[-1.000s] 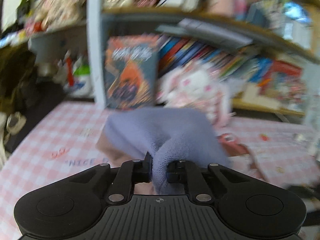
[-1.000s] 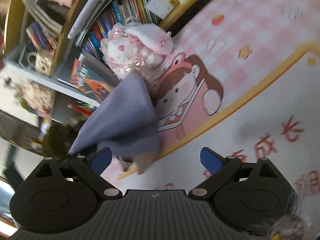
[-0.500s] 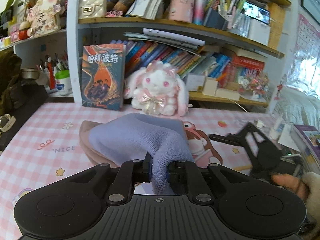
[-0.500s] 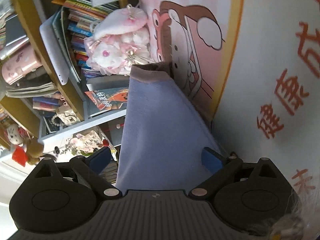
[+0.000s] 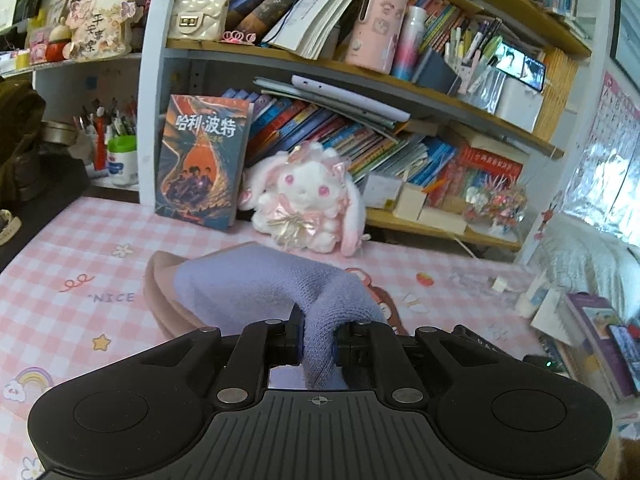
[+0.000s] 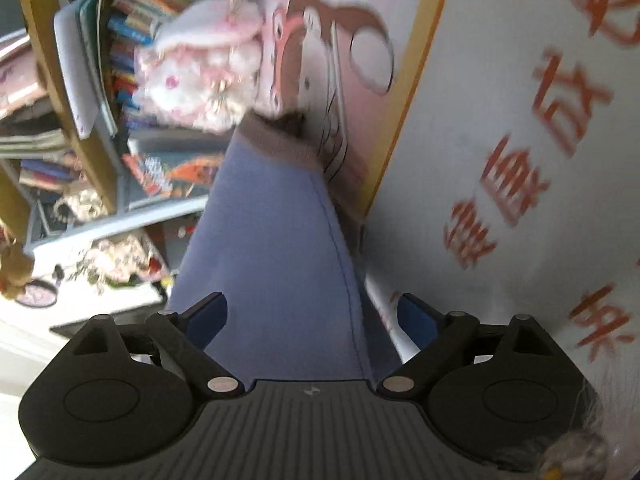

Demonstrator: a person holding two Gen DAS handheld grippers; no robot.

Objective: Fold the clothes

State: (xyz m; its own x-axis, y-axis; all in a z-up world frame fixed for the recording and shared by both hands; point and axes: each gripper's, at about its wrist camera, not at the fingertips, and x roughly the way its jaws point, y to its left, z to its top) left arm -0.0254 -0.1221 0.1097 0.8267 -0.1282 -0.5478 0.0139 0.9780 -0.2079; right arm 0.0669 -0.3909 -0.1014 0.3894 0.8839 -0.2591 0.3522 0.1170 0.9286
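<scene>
A lavender knit garment (image 5: 276, 284) with a dusty-pink band lies bunched on the pink checked table mat (image 5: 60, 264). My left gripper (image 5: 318, 346) is shut on a fold of it and holds that fold just above the mat. In the right wrist view the same garment (image 6: 276, 264) stretches between the spread blue-padded fingers (image 6: 208, 316) of my right gripper (image 6: 312, 316), which is open and rolled on its side. The pink band (image 6: 280, 144) is at the garment's far end.
A white and pink plush rabbit (image 5: 308, 204) and a propped book (image 5: 204, 164) stand at the back of the table below crowded bookshelves (image 5: 360, 80). A white mat with red characters (image 6: 520, 160) lies at the right. Books lie at the right edge (image 5: 600, 328).
My left gripper kept its hold on the fold and the view steadied. My right gripper rolled onto its side and moved along the garment, which now runs between its open fingers.
</scene>
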